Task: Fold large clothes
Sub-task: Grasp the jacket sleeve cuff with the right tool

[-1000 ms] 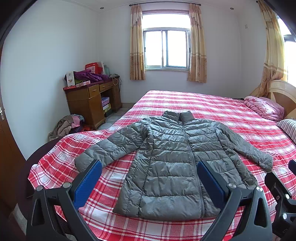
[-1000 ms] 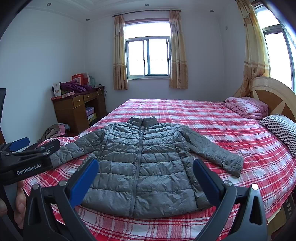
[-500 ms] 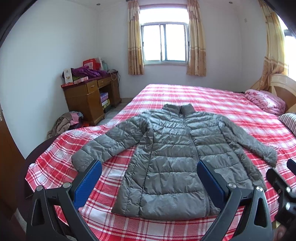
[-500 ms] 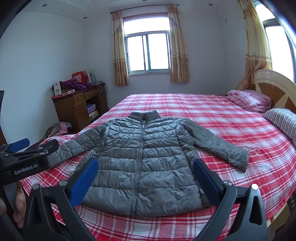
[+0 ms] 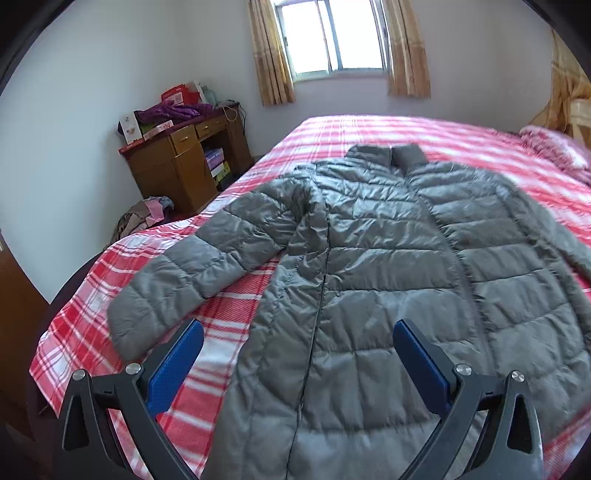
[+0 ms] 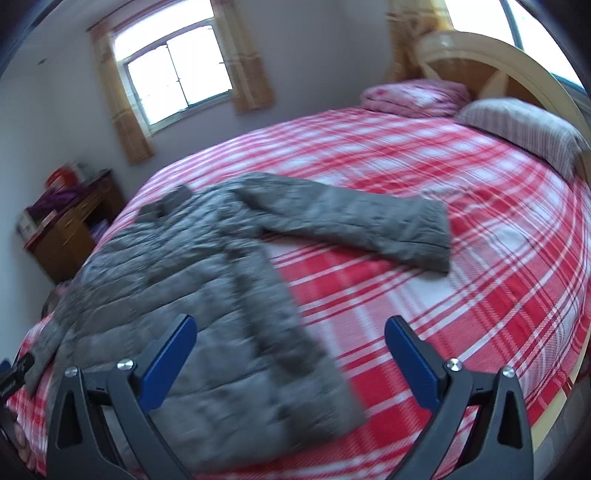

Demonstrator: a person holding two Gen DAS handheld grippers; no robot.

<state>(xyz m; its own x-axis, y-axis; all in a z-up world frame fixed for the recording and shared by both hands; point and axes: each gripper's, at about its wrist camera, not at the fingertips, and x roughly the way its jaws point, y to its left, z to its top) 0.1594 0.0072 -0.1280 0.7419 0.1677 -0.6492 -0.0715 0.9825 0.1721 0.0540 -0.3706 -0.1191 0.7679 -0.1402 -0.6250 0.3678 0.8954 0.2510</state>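
1. I see the grey puffer jacket (image 5: pixel 388 266) lying flat and front-up on the bed (image 6: pixel 424 155), zipped, its collar toward the far edge under the window (image 5: pixel 328 35) and its hem at the near edge of the bed where I stand.
2. My left gripper (image 5: pixel 297 360) hangs above the lower left part of the jacket's body, its blue pads (image 5: pixel 173 369) spread wide with nothing between them. I cannot see either pad touching the cloth.
3. From the left wrist view, the jacket's left sleeve (image 5: pixel 192 273) runs out at a slant toward the near left corner of the bed, the cuff lying on the red plaid sheet just ahead of my left-hand pad.
4. My right gripper (image 6: pixel 290 350) is also spread wide and holds nothing. It hangs over the jacket's right side seam, one pad over the quilted body, the other over bare sheet.
5. In the right wrist view the right sleeve (image 6: pixel 354 221) stretches straight out across the middle of the bed, its cuff pointing toward the headboard (image 6: pixel 491 62) side. This view is blurred, so I cannot read fine detail of the hem.
6. A striped pillow (image 6: pixel 524 129) and a folded pink quilt (image 6: pixel 413 98) sit at the headboard edge, well apart from the jacket.
7. A wooden desk (image 5: pixel 181 162) stands against the wall beyond the bed's left edge, with boxes and purple cloth piled on it.
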